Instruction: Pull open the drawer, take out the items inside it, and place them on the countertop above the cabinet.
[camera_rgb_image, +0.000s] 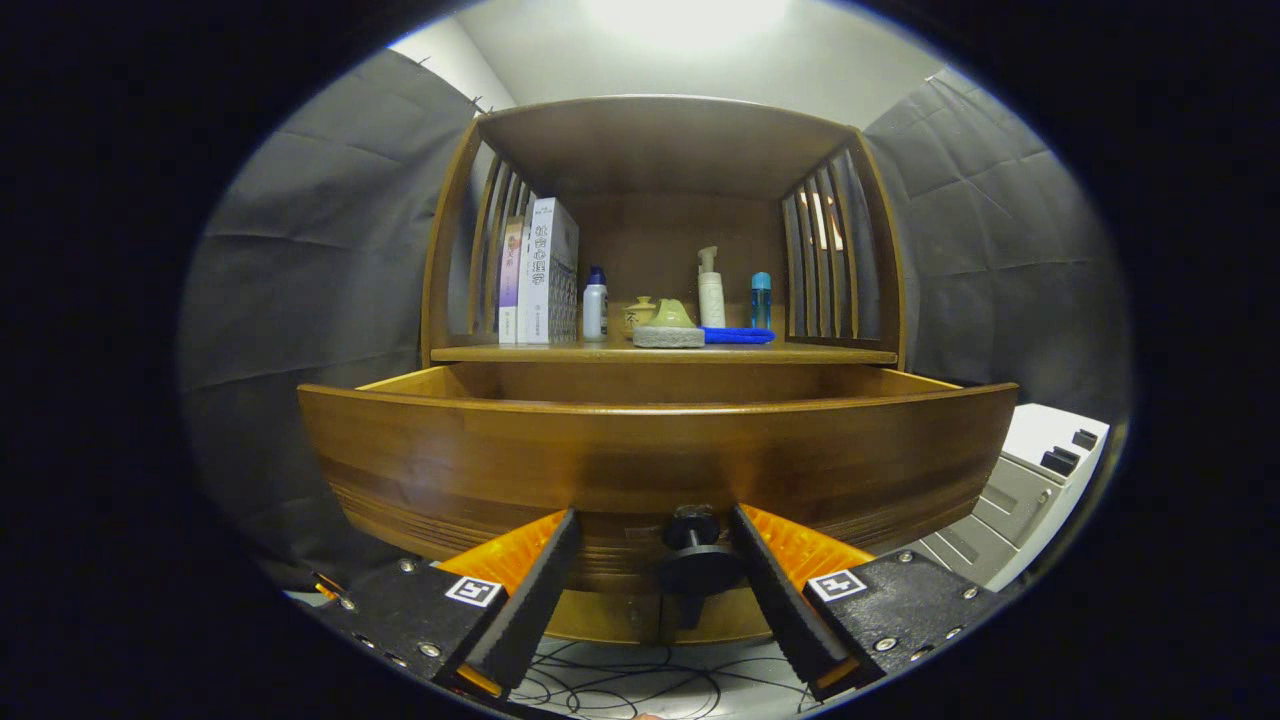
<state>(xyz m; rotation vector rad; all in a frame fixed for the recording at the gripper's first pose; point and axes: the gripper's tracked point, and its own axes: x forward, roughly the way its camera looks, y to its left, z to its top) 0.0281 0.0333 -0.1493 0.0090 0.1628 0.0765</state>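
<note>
The wooden drawer (655, 450) stands pulled out of the cabinet, its front panel close in front of me. Its dark round knob (695, 545) sits between my fingers, nearer the right one. My gripper (655, 515) is open, with a wide gap on the knob's left side. The front panel hides what lies inside the drawer. Above it runs the countertop shelf (500, 353). On the shelf are upright books (545, 272), a small white bottle (595, 305), a grey-green sponge (668, 328), a pump bottle (710, 290), a blue-capped bottle (761, 298) and a flat blue item (738, 335).
Slatted wooden side walls (835, 250) and a wooden roof enclose the shelf. A white and grey appliance (1030, 480) stands to the right of the cabinet. Dark cables (650, 685) lie on the pale floor below the drawer.
</note>
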